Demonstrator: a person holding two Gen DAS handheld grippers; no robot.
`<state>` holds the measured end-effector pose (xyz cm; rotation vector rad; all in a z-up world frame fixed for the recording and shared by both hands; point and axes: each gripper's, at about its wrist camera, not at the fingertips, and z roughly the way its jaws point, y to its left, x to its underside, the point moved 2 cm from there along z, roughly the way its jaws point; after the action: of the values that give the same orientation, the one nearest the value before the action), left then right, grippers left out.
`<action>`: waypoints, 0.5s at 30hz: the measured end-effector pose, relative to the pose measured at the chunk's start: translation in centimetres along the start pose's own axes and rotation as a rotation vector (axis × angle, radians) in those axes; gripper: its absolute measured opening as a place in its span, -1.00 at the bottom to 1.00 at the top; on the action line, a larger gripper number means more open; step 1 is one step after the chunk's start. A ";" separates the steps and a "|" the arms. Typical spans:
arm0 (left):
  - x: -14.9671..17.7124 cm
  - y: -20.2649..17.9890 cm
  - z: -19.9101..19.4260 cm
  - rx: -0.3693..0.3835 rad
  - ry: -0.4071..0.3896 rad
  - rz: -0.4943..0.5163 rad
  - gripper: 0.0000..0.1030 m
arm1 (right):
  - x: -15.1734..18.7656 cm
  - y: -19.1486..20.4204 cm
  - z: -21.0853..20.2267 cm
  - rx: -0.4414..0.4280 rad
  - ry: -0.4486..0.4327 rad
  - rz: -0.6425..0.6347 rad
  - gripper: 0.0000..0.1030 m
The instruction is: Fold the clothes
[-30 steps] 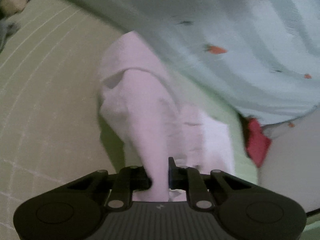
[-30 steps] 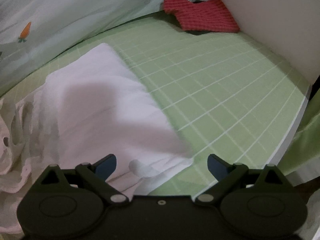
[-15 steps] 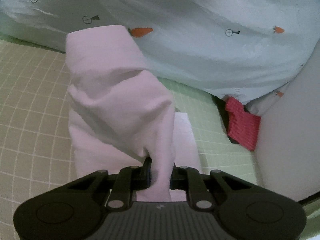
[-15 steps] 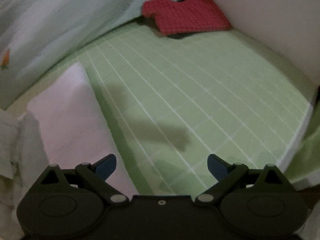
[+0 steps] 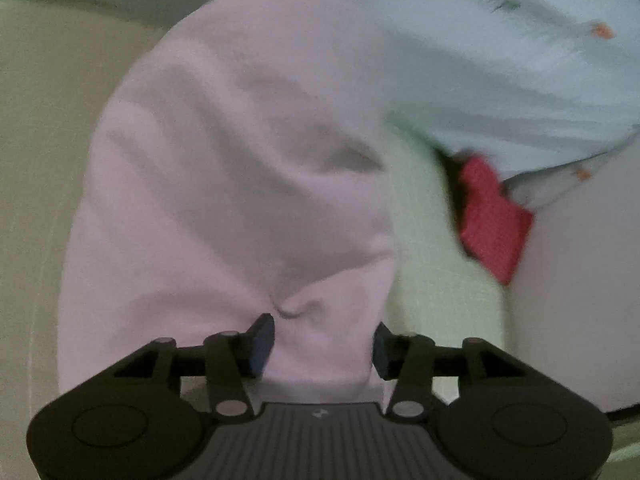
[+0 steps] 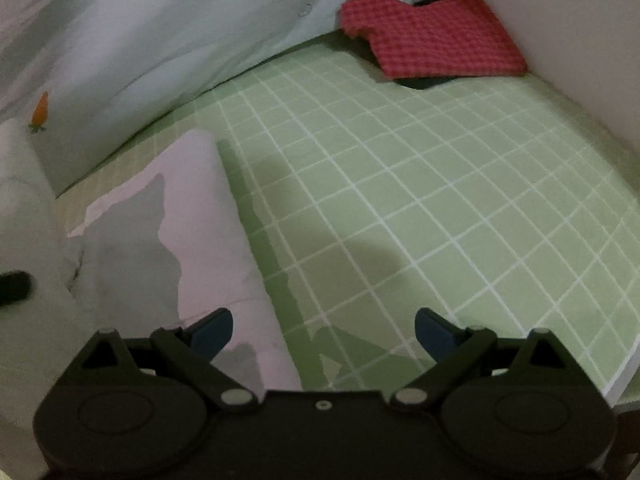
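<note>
Left gripper [image 5: 322, 346] jaws opening, the white garment [image 5: 232, 184] bunched between them, draped over the green grid mat [image 6: 420, 200]. Right gripper [image 6: 324, 330] gapes wide, holding nothing, the garment's folded edge at its left finger. Red cloth [image 6: 432, 36] far right.

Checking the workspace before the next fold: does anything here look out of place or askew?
One thing: the red checked cloth lies crumpled in the far corner of the green grid mat, part hanging over a dark gap. The white garment just looks mid-fold.
</note>
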<state>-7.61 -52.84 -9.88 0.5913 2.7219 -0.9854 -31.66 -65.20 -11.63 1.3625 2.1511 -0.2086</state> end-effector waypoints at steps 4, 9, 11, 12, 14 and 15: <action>0.6 0.2 -1.9 0.037 -0.046 0.018 0.51 | -0.1 0.2 -0.8 -0.019 -0.032 -0.023 0.91; 0.5 1.9 -5.5 -0.001 -0.146 0.034 0.57 | -0.7 2.1 -1.5 -0.128 -0.052 -0.009 0.91; 0.6 2.9 -6.4 -0.065 -0.171 0.038 0.59 | -1.1 3.3 -1.8 -0.195 -0.062 -0.010 0.91; 0.6 3.5 -6.7 -0.111 -0.176 0.043 0.59 | -1.2 4.1 -1.9 -0.230 -0.066 -0.013 0.91; 1.0 4.7 -7.1 -0.199 -0.175 0.063 0.59 | -1.4 5.7 -2.0 -0.303 -0.069 -0.027 0.91; 1.2 5.3 -7.4 -0.224 -0.172 0.063 0.59 | -1.5 6.6 -2.0 -0.326 -0.070 -0.038 0.90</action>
<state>-6.67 -44.02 -7.65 0.5220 2.5960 -0.6711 -26.26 -62.40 -8.06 1.1115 2.0466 0.0767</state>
